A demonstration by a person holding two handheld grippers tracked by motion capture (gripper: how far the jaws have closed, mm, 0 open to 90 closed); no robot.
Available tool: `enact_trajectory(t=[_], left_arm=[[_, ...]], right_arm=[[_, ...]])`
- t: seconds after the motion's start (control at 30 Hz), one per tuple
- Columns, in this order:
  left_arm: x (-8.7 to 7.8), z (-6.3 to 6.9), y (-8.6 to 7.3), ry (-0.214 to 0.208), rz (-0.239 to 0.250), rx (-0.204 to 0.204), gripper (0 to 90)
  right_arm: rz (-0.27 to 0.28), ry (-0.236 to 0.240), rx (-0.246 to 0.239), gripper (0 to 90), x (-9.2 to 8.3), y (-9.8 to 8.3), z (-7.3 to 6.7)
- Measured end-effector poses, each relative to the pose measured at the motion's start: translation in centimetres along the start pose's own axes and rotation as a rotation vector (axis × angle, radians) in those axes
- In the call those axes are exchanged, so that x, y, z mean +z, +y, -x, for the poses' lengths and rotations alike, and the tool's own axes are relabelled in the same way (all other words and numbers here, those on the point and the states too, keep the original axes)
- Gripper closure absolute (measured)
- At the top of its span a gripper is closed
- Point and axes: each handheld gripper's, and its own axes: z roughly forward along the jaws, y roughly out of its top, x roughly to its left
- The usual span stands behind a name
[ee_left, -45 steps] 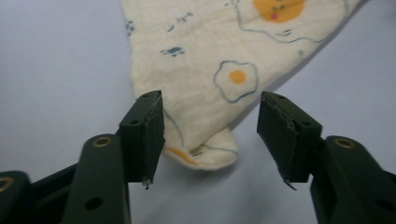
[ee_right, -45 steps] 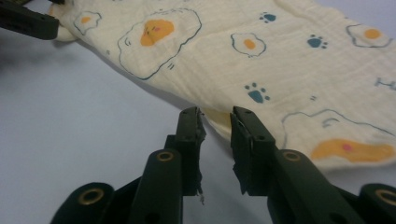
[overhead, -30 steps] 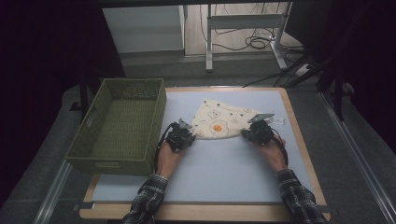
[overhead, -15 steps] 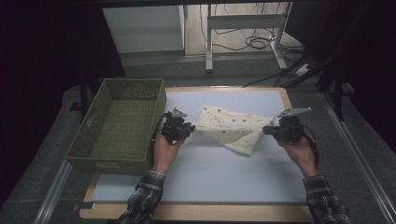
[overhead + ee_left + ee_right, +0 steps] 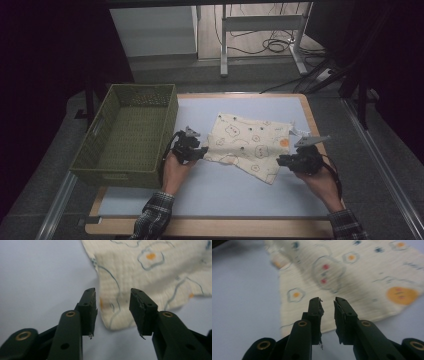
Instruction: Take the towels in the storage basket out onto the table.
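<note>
A cloth [image 5: 248, 144] with egg pictures lies flat on the table [image 5: 210, 195].
Left gripper [image 5: 189, 148] and right gripper [image 5: 295, 161] – both open – sit beside the cloth.

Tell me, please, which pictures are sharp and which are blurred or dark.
High view: dim, dark around the table, cloth fairly sharp. Left gripper view: jaws sharp, cloth soft. Right gripper view: cloth smeared, most at its far corner; jaws crisp.

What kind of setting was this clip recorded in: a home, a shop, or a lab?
Probably a lab or recording workspace, not a home: a bordered work table with only a patterned cloth and a green basket, dark surroundings, and loose cables on the floor behind.
</note>
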Motion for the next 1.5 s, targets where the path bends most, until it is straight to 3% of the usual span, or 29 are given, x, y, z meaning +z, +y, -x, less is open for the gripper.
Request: enact_trajectory(t=[0.07,0.3,0.37,0.47,0.53,0.6,0.73,0.9,1.13,1.4,1.5], left_arm=[[0.2,0.2,-0.5,0.003,0.003,-0.001,60.5],[1.5,0.0,-1.5,-0.002,-0.019,-0.001,58.2],[1.5,0.1,-1.5,-0.017,-0.013,-0.002,64.0],[1.6,0.4,-1.4,-0.055,-0.015,0.002,84.2],[1.3,0.8,-1.4,-0.055,-0.022,0.014,85.7],[0.9,1.0,-1.6,-0.086,-0.013,-0.001,85.8],[-0.8,1.9,-2.3,-0.119,-0.010,0.009,85.0],[-2.2,3.0,-3.6,-0.139,-0.028,0.015,84.2],[-3.1,4.2,-6.2,-0.180,-0.066,0.021,84.0],[-5.2,5.8,-8.7,-0.225,-0.068,0.045,83.8],[-5.8,5.7,-8.4,-0.212,-0.029,0.056,72.3]], right_arm=[[-0.021,0.040,-0.020,74.6,0.8,-0.9,-1.5],[-0.053,0.079,-0.037,66.8,2.3,-2.2,-3.4],[-0.075,0.048,-0.072,67.4,2.7,-2.5,-3.8],[-0.056,0.017,-0.114,83.4,2.8,-2.8,-4.2],[-0.057,0.025,-0.119,87.1,2.7,-2.9,-4.2],[-0.065,0.027,-0.131,87.8,1.8,-3.0,-4.3],[-0.047,0.038,-0.126,87.8,0.5,-3.4,-4.3],[-0.024,0.057,-0.120,87.8,-1.7,-4.7,-4.6],[-0.014,0.085,-0.099,87.7,-2.8,-6.5,-5.3],[-0.034,0.115,-0.104,87.7,-3.8,-8.4,-7.2],[-0.027,0.116,-0.102,87.0,-4.2,-8.5,-7.3]])
